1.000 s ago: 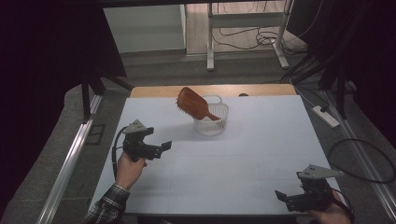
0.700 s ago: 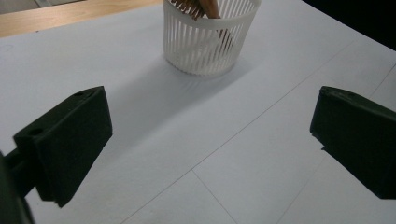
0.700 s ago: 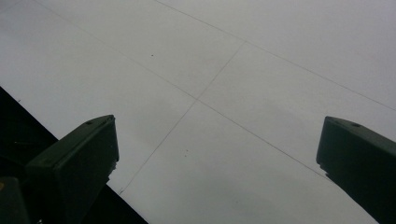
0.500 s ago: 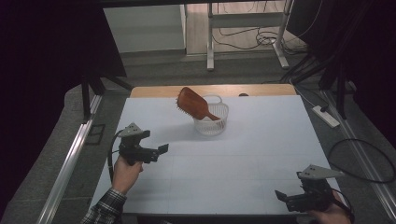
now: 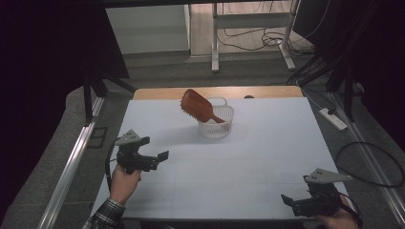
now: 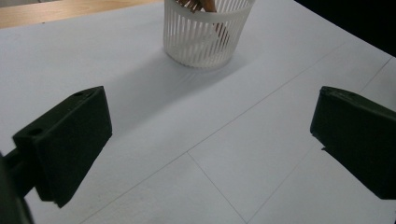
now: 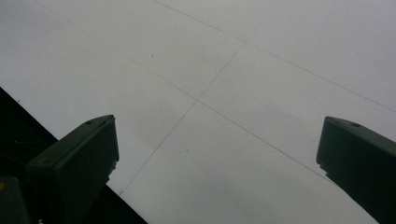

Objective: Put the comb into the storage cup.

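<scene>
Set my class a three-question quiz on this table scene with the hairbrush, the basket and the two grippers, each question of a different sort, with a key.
1. True or false: the hairbrush lies flat on the table.
2. Which gripper is nearer the basket? A) left gripper B) right gripper
3. Fill in: both grippers' jaws stand ____.

Key:
1. False; its handle sits in the white basket and its head leans out over the rim.
2. A.
3. Open; each holds nothing.
</scene>
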A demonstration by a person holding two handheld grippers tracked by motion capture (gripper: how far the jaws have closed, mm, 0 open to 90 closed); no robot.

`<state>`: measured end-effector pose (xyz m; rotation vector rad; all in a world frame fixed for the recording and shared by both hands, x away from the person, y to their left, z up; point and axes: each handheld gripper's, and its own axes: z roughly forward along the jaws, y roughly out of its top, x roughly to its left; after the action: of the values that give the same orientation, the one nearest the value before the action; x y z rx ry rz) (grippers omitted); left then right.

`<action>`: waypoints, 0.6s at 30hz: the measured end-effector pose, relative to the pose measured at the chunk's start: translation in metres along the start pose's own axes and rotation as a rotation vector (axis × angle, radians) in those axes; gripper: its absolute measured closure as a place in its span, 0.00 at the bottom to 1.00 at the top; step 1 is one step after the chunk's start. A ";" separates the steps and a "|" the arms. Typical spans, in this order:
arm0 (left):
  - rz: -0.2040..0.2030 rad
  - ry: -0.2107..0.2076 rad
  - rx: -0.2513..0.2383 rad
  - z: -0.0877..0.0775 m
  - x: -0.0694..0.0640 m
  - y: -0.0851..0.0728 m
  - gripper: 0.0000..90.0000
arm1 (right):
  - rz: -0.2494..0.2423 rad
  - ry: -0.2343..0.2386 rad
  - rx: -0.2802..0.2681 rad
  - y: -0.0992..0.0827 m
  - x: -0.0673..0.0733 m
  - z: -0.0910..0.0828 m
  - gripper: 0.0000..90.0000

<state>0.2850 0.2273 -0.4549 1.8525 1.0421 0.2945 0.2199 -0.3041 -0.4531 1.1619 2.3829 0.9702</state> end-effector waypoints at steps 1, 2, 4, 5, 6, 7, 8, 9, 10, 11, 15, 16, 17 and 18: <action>-0.004 -0.002 -0.002 -0.001 0.000 -0.001 0.00 | 0.000 0.000 0.000 0.000 0.000 0.000 0.00; -0.005 -0.003 -0.004 -0.002 0.000 -0.002 0.00 | 0.000 0.000 0.000 0.000 0.000 0.000 0.00; -0.007 -0.004 -0.002 -0.004 -0.001 -0.003 0.00 | -0.001 0.001 -0.001 0.000 0.000 0.000 0.00; -0.006 -0.003 -0.002 -0.005 -0.001 -0.004 0.00 | -0.002 0.001 -0.001 0.000 0.000 0.000 0.00; -0.008 -0.004 -0.002 -0.006 -0.001 -0.004 0.00 | -0.001 0.001 0.000 0.000 0.000 0.000 0.00; -0.007 -0.003 -0.001 -0.006 -0.001 -0.005 0.00 | -0.001 0.001 0.000 0.000 0.000 0.000 0.00; -0.007 -0.002 0.001 -0.007 -0.001 -0.005 0.00 | 0.000 0.000 0.000 0.000 0.000 0.000 0.00; -0.008 -0.001 0.002 -0.008 -0.001 -0.006 0.00 | 0.000 0.000 0.000 0.000 0.000 0.000 0.00; -0.006 -0.001 0.004 -0.008 -0.002 -0.006 0.00 | 0.000 0.000 0.000 0.000 0.000 0.000 0.00; -0.005 0.001 0.005 -0.009 -0.002 -0.007 0.00 | 0.000 -0.001 0.000 0.000 0.000 0.000 0.00; -0.004 0.001 0.009 -0.011 -0.004 -0.009 0.00 | 0.001 -0.001 -0.001 0.000 0.000 0.000 0.00; -0.003 0.003 0.009 -0.011 -0.004 -0.009 0.00 | 0.001 -0.001 -0.001 0.000 0.000 0.000 0.00; 0.000 0.003 0.012 -0.012 -0.004 -0.010 0.00 | 0.001 -0.002 -0.001 0.000 0.000 0.000 0.00; -0.001 0.004 0.010 -0.013 -0.005 -0.010 0.00 | 0.001 -0.002 -0.001 0.000 0.000 0.000 0.00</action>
<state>0.2688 0.2337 -0.4557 1.8610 1.0490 0.2933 0.2197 -0.3044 -0.4530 1.1632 2.3798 0.9701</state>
